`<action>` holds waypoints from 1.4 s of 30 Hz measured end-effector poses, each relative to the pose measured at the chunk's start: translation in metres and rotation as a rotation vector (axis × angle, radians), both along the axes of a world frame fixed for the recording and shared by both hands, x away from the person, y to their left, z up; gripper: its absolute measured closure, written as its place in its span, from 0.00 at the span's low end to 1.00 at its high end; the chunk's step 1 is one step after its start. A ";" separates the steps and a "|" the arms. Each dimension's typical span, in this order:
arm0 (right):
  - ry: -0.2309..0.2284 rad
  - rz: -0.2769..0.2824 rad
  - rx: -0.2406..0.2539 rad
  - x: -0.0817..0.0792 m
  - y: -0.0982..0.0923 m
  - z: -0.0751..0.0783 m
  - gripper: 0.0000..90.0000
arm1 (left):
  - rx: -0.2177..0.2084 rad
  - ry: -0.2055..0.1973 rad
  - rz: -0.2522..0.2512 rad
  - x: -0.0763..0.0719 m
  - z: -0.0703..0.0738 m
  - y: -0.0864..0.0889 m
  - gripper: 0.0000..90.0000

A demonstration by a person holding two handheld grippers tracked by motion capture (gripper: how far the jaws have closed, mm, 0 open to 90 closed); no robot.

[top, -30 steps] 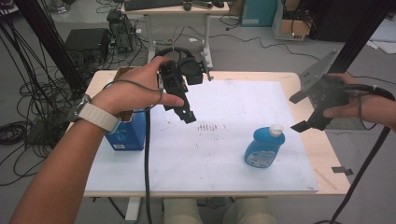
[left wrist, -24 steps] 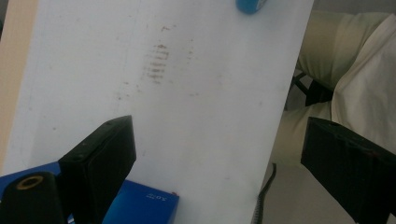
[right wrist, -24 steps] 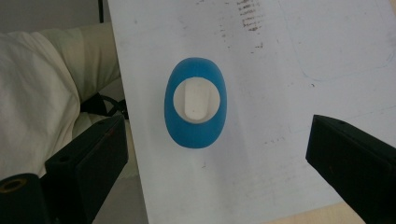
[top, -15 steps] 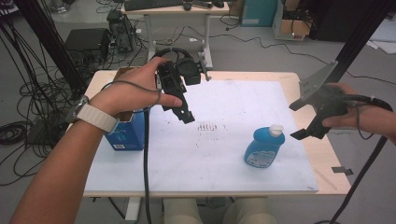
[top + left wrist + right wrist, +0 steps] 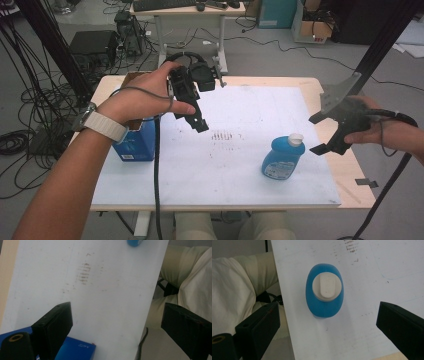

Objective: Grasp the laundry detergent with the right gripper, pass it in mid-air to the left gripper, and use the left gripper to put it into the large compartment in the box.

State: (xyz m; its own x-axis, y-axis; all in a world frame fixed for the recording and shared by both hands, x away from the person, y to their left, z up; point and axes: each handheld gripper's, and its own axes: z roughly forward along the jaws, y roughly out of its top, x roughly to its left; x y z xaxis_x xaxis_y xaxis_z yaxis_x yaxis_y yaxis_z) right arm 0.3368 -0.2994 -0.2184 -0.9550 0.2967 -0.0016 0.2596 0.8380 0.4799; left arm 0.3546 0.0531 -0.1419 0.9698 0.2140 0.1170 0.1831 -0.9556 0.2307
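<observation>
Right gripper view: right gripper (image 5: 325, 322) above blue bottle (image 5: 324, 290), jaws spread, empty. Bottle upright on white board (image 5: 225, 165), near its right edge. Recommended: descend centred, straddle body below cap (image 5: 327, 287), close evenly.

Soft even light, slightly blurred close-ups

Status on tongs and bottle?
Both tongs open: left tongs hover mid-board, right tongs beside the bottle, no contact. Bottle upright, capped. Nothing in the way.
</observation>
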 end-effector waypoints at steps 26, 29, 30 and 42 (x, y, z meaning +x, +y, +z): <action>-0.049 -0.009 0.044 -0.004 -0.014 -0.026 0.07 | -0.005 0.006 0.006 0.001 -0.003 0.001 0.12; -0.048 -0.013 0.046 -0.004 -0.015 -0.029 0.06 | -0.003 0.007 0.006 0.001 -0.004 0.001 0.12; -0.048 -0.013 0.046 -0.004 -0.015 -0.029 0.06 | -0.003 0.007 0.006 0.001 -0.004 0.001 0.12; -0.042 -0.019 0.066 -0.003 -0.020 -0.043 0.05 | -0.006 0.010 0.009 0.002 -0.006 0.002 0.12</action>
